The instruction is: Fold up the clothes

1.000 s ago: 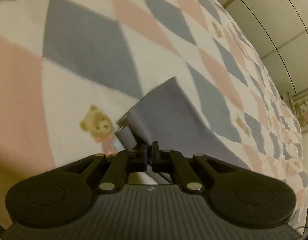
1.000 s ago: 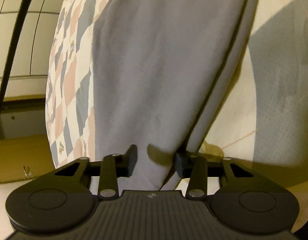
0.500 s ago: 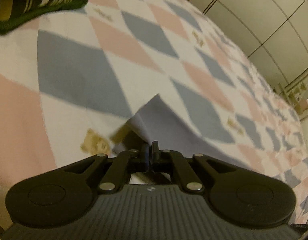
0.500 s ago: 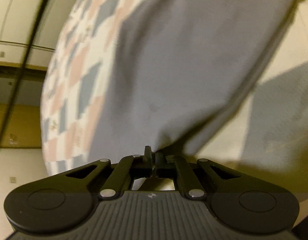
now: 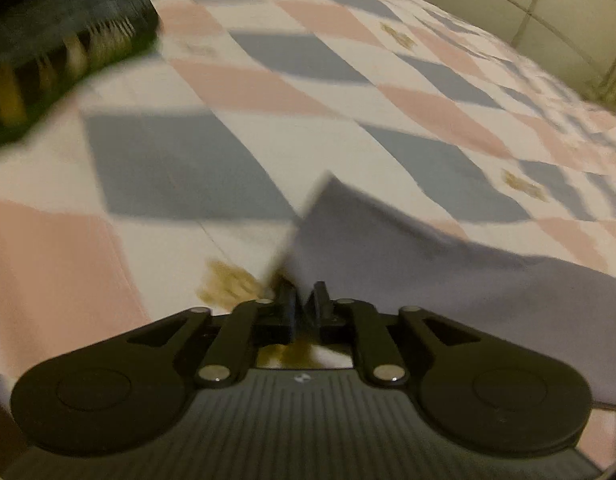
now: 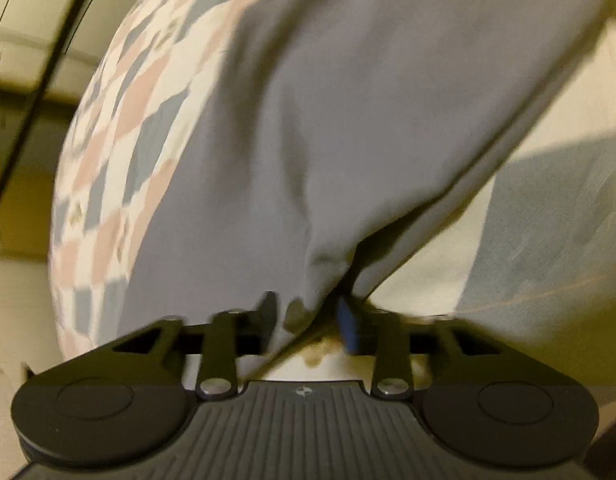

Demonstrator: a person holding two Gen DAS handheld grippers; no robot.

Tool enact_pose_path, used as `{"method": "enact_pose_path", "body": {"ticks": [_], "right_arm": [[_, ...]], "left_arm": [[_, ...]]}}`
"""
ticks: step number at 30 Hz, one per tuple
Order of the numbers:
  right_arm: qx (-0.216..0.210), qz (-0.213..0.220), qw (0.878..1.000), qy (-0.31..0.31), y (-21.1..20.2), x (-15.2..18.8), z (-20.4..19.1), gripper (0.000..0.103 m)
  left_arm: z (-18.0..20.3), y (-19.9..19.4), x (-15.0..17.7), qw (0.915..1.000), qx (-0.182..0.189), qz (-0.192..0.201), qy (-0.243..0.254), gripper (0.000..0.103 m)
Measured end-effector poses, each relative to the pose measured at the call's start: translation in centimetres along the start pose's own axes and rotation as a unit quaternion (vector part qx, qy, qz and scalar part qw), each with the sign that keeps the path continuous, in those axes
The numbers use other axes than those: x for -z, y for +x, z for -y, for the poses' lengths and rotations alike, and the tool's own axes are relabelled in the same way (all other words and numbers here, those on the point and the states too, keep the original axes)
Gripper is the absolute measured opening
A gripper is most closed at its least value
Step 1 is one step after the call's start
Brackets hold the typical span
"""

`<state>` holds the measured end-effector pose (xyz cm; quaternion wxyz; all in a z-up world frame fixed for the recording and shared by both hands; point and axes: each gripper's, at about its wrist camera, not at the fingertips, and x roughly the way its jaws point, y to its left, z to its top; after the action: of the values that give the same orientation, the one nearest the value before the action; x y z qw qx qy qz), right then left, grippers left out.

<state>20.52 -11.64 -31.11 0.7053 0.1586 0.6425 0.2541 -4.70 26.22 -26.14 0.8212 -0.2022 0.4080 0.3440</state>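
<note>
No writing can be read anywhere. The grey cloth [image 5: 407,256] lies on the checked bed [image 5: 268,92]; the left gripper [image 5: 306,300] has its fingers clamped on its corner, a dark pile [image 5: 64,44] at 10 o'clock. The right gripper [image 6: 306,316] has its fingers apart around a bunched edge of the cloth.

One garment, one bedspread, two grippers

One grey garment [image 5: 407,256] lies on one checked bedspread [image 5: 268,92]; one dark folded pile [image 5: 64,36] sits at 10 o'clock. Two hand-held grippers: left [image 5: 306,300], right [image 6: 308,312]. Three blurred bear prints show in the left view.
</note>
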Motion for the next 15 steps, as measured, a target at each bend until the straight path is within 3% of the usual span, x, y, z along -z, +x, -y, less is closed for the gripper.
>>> {"method": "enact_pose_path", "body": {"ticks": [2, 3, 5, 8, 12, 15], "right_arm": [[0.028, 0.010, 0.999, -0.028, -1.8, 0.3, 0.2, 0.041], [0.035, 0.021, 0.998, -0.042, -2.4, 0.3, 0.1, 0.041], [0.046, 0.044, 0.996, -0.069, -3.3, 0.1, -0.2, 0.041], [0.053, 0.077, 0.989, -0.112, -3.7, -0.7, -0.7, 0.040], [0.035, 0.084, 0.992, -0.083, -5.0, -1.6, 2.8, 0.038], [-0.029, 0.074, 0.995, 0.052, -5.3, -2.1, 6.0, 0.038]], "left_arm": [[0.1, -1.0, -0.8, 0.9993, -0.029, 0.022, -0.009, 0.018], [0.1, -1.4, -1.3, 0.9993, -0.023, 0.028, -0.013, 0.018], [1.3, -2.2, -1.9, 0.9992, 0.010, 0.038, 0.002, 0.018], [4.9, -1.8, -1.8, 0.9938, 0.088, 0.020, 0.066, 0.018], [10.2, -0.7, -0.2, 0.9749, 0.188, -0.026, 0.117, 0.014], [15.3, -0.8, 1.5, 0.9482, 0.256, -0.051, 0.181, 0.014]]}}
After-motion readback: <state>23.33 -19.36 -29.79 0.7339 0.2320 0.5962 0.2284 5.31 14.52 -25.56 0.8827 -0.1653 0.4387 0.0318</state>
